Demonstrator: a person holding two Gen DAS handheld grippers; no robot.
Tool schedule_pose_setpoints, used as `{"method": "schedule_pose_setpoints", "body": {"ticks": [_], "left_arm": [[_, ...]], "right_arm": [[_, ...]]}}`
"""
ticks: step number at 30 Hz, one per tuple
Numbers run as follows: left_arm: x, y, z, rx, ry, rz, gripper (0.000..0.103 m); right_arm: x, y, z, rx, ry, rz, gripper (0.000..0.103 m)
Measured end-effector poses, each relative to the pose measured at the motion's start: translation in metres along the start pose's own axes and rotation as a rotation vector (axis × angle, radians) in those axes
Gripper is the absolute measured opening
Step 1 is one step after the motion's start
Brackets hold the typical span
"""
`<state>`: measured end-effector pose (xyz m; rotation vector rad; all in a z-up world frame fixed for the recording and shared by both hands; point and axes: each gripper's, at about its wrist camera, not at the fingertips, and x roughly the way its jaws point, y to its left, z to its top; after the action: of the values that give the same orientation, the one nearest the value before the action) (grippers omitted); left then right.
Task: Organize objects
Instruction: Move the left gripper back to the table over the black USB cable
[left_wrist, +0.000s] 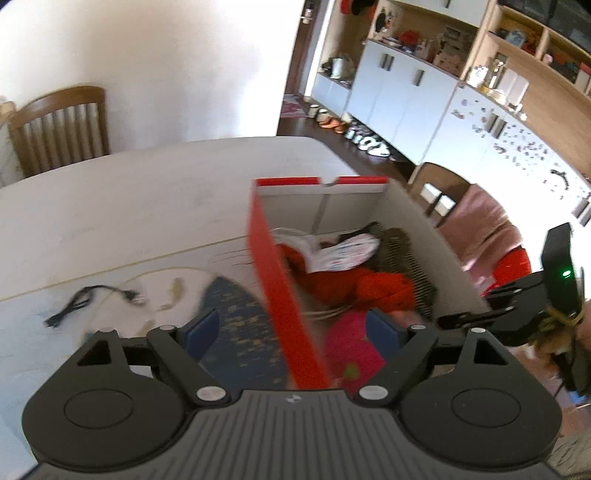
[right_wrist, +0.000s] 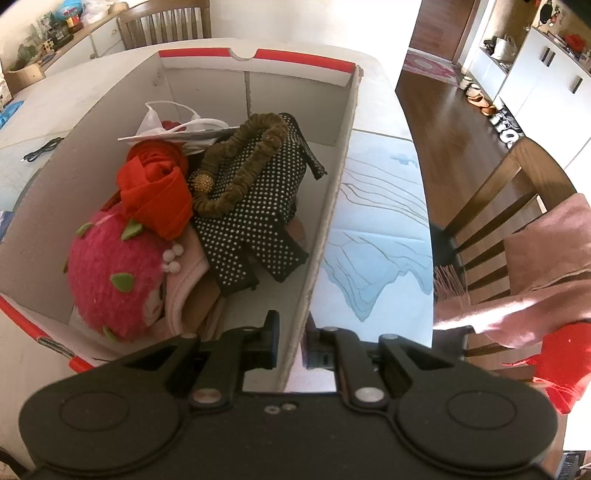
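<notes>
With the box (right_wrist: 334, 192) already filled, little remains; right gripper (right_wrist: 291, 341) pinches its wall; left gripper (left_wrist: 291, 332) straddles the opposite wall, wide.

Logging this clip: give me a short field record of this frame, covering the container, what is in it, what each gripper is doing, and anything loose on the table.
container: red-and-white cardboard box, open-topped, on the white table
contents: pink plush dragon fruit toy, orange-red fabric bundle, black studded bag with an olive ruched handle, white plastic bag
left gripper: open, straddling the box's left wall
right gripper: narrow gap, fingers either side of the box's right wall; contact unclear
loose item: black cable on the table, left of the box
</notes>
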<state>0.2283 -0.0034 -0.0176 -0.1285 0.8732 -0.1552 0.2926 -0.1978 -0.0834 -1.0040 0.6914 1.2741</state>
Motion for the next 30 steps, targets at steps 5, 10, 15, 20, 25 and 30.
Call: {"method": "schedule_pose_setpoints", "body": {"ticks": [5,10,15,20,25,30], "left_arm": [[-0.007,0.036,-0.009,-0.01,-0.006,0.037,0.098],[-0.01,0.078,-0.012,-0.041,-0.011,0.09,0.102],[-0.005,0.118,-0.014,-0.017,0.008,0.15,0.103],[0.004,0.152,-0.013,0.021,0.045,0.159,0.103],[0.023,0.179,-0.012,0.063,0.104,0.154,0.102],[0.042,0.202,-0.01,0.088,0.092,0.176,0.102]], "right_arm": [[0.0,0.004,0.002,0.01,0.012,-0.025,0.011],[-0.001,0.007,0.003,0.018,0.021,-0.054,0.009],[-0.002,0.006,0.007,0.036,0.028,-0.072,0.005],[-0.002,0.006,0.009,0.041,0.042,-0.081,0.005],[-0.001,0.006,0.012,0.053,0.06,-0.087,0.005],[0.0,0.004,0.013,0.078,0.073,-0.082,0.005]]}}
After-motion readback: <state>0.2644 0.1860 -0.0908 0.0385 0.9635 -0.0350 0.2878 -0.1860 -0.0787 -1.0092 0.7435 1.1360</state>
